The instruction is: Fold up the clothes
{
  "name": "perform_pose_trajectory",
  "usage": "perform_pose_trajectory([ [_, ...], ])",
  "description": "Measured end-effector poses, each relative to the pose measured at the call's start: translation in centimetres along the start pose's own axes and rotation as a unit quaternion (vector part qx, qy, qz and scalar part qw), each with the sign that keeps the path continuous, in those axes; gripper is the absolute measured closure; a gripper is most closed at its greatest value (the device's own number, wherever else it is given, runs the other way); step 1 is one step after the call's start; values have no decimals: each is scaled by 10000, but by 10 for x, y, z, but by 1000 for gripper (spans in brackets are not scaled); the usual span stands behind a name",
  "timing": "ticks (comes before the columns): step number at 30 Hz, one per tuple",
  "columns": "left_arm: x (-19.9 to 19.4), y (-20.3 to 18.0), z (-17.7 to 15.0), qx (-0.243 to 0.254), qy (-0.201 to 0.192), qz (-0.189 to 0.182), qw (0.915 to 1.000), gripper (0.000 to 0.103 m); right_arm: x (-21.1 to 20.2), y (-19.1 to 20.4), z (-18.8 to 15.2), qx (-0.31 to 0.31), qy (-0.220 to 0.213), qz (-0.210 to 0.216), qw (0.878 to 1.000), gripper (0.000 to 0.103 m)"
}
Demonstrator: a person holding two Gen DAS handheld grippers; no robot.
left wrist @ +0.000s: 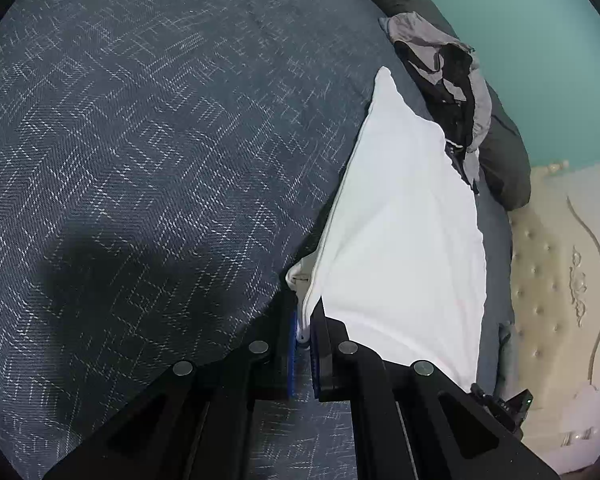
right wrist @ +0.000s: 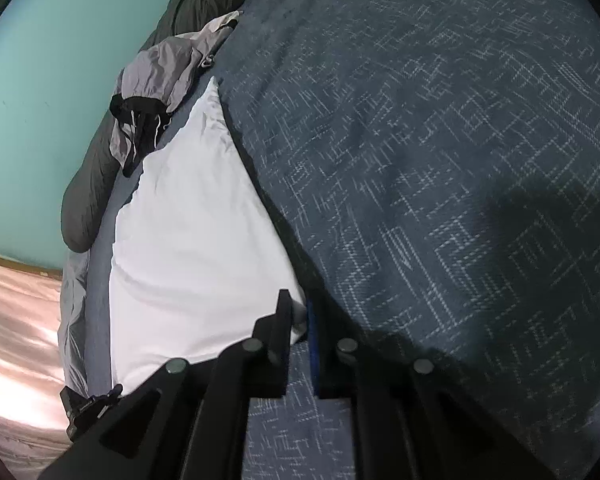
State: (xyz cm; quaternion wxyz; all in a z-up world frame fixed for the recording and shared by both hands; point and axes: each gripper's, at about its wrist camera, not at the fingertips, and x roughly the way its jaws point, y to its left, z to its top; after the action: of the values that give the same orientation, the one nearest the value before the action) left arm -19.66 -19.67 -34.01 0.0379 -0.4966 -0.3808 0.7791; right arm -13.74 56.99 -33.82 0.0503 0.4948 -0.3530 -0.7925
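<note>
On the dark blue patterned bedspread [left wrist: 140, 140], we hold the white cloth garment [left wrist: 400, 240] mid-fold: left tool [left wrist: 304, 336] and right tool [right wrist: 300, 320] each clamp an edge; grey-black clothing [left wrist: 452, 92] at 1 o'clock remains unfolded.

White garment [left wrist: 400, 220] edge hidden btwn left gripper [left wrist: 304, 340] pads.

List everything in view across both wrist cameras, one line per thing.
white garment: one, white, stretched between the two grippers above the bedspread, an edge pinched at each side
grey and black jacket: one, grey with black parts, crumpled beyond the white garment, on the dark pillow
dark pillow: one, dark grey, along the teal wall
bedspread: one, dark blue with white woven lines, covering the bed
wall: teal, behind the pillow
headboard: one, cream, tufted, at the bed's end
left gripper: black, blue pads, shut on the white garment
right gripper: black, blue pad, shut on the white garment
</note>
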Motion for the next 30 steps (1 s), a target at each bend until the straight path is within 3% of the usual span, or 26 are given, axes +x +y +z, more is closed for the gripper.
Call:
perform_pose_trajectory([
  [4,0,-4,-2,130,-8,56,9999,98,-13,0,9,-194,-129,-196,9995,89],
  [9,2,-5,-3,202,2,118,9997,97,-10,17,38,-482,-139,-150,9986,58],
  [11,3,-6,-4,225,13,143,9996,97,-1,32,52,-669,-87,-121,9976,53],
  [15,6,-7,-4,230,60,177,9996,97,29,65,84,-1002,135,-6,9949,53],
  [18,7,-7,-3,242,100,192,9995,97,49,89,108,-1356,79,-152,9906,53],
  [26,11,-9,-3,345,180,210,9990,97,96,106,143,-1675,215,-505,9843,54],
  [29,12,-10,-2,383,211,220,9988,97,106,110,144,-1864,214,-530,9808,71],
  [30,12,-10,-2,395,218,226,9987,97,110,110,145,-1879,234,-597,9801,83],
])
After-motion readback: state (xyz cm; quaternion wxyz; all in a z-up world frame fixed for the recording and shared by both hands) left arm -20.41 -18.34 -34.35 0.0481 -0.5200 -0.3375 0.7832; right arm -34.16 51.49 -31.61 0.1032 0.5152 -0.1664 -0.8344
